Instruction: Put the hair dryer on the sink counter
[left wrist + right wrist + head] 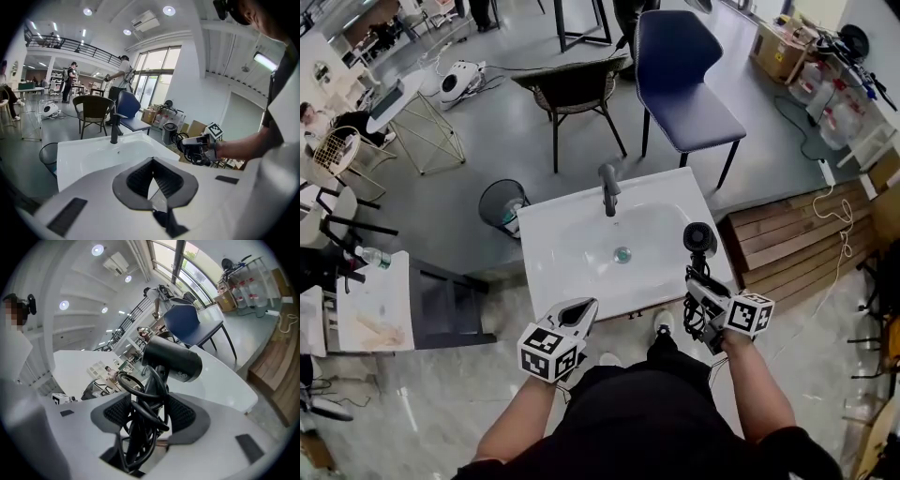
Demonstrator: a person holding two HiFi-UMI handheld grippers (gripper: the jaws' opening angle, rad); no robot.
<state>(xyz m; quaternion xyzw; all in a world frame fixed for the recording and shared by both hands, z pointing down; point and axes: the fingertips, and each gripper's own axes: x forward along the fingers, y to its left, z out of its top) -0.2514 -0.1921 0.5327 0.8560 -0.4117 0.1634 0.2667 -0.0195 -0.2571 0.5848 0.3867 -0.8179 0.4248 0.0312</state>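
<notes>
The hair dryer (699, 238) hangs upright over the right end of the sink counter (544, 225), its barrel head on top; whether it touches the surface cannot be told. The right gripper (701, 291), at the counter's front right corner, clamps the handle together with the coiled cord (140, 427) between widely spread jaws. The left gripper (577, 314) hovers at the counter's front edge, jaws together and empty. A dark faucet (609, 187) stands at the counter's back edge.
</notes>
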